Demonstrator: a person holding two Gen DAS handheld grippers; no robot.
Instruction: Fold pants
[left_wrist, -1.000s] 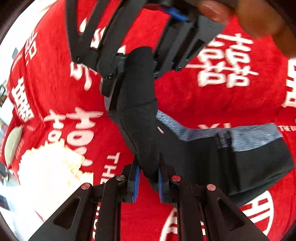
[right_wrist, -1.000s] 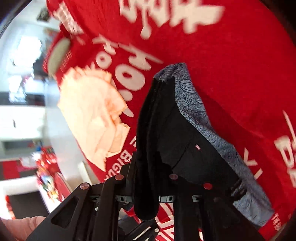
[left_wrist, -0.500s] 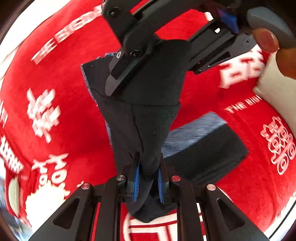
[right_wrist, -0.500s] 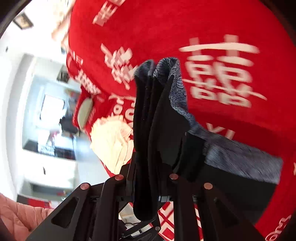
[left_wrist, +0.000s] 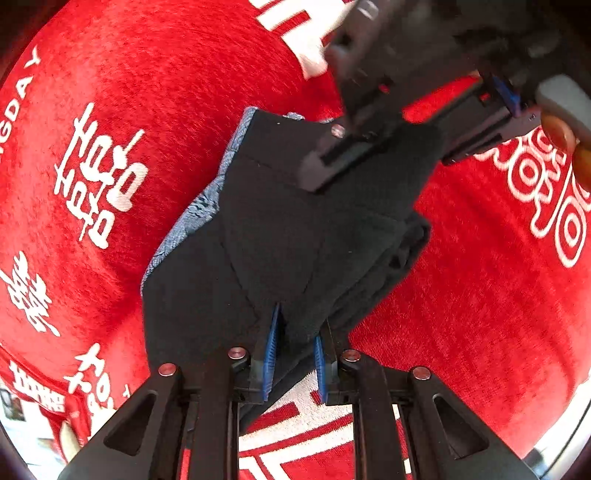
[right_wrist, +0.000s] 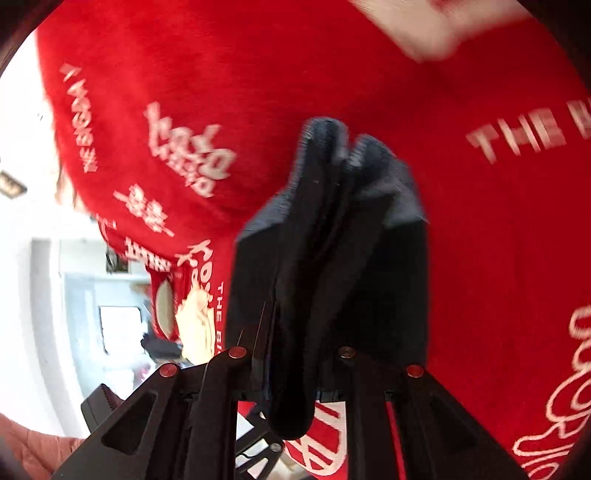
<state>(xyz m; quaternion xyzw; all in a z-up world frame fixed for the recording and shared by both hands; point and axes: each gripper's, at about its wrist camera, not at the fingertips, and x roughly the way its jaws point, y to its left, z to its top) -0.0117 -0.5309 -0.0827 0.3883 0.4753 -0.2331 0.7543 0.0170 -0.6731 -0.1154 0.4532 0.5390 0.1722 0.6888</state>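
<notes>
Both grippers are clamped on the same garment: the left gripper (left_wrist: 293, 354) has its blue pads pinched narrow on a bunched edge of the black fabric pants with the grey-blue patterned lining (left_wrist: 280, 236), and the right gripper (right_wrist: 291, 365) is likewise closed tight on a thick wad of that cloth, seen from the left wrist camera biting the far end (left_wrist: 373, 147). Largest in view is the red plush blanket printed with white lettering (left_wrist: 184, 92), which I take as the landmark; the pants hang and drape just above it, part of them seemingly resting on it near its middle. A pale cream cloth (right_wrist: 195, 321) lies toward the blanket's far edge, well apart from the pants. Smallest, a fingertip (left_wrist: 559, 129) shows at the right gripper's handle. As I judge it, the pants are already doubled into several layers; laying them flat, releasing and smoothing remain.
</notes>
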